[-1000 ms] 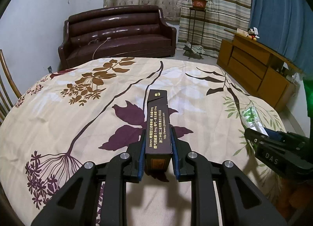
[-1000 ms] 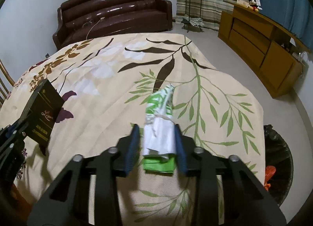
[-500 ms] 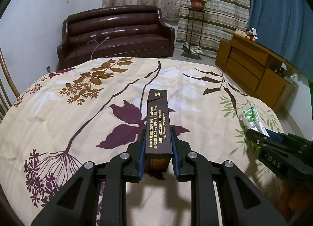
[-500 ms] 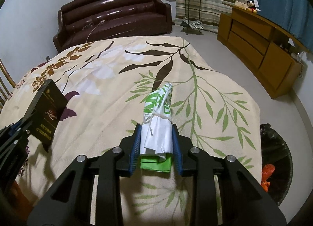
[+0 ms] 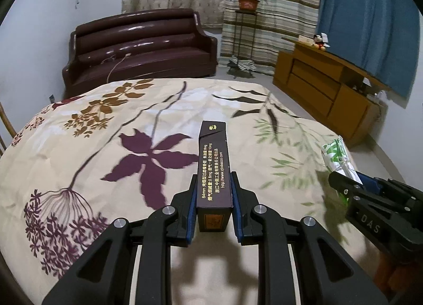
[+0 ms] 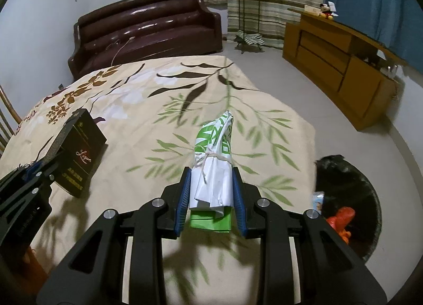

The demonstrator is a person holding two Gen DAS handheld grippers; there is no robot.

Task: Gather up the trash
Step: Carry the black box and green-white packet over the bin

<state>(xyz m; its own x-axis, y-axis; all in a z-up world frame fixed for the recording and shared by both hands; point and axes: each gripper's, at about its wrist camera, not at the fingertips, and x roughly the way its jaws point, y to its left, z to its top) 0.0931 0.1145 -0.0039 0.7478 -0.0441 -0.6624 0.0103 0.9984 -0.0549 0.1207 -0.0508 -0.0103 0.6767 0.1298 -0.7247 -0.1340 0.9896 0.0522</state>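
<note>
Both pickups look done, and the drop is what remains. The left gripper [image 5: 214,199] has its blue pads clamped on the sides of a dark box [image 5: 213,170], a cigarette pack by its print, which sticks out forward above the flowered cloth [image 5: 92,151] and is clear of it. The right gripper [image 6: 211,199] is closed on a wrapper [image 6: 214,170], a white and green bundle tied round with string, also carried above the cloth. Each gripper shows at the edge of the other's view, so the two travel side by side, the box to the left of the wrapper. On the floor past the cloth's right edge stands a black-lined bin [image 6: 354,188], with something orange and a small packet already in it; the rim is partly cut off by the lens, so how full it is I cannot say. The bin lies ahead and to the right of the wrapper, and further still from the box. Neither piece is over the opening yet. I see no other loose trash on the cloth. What is left, as I judge it, is to bring each piece over the bin and let go.
</note>
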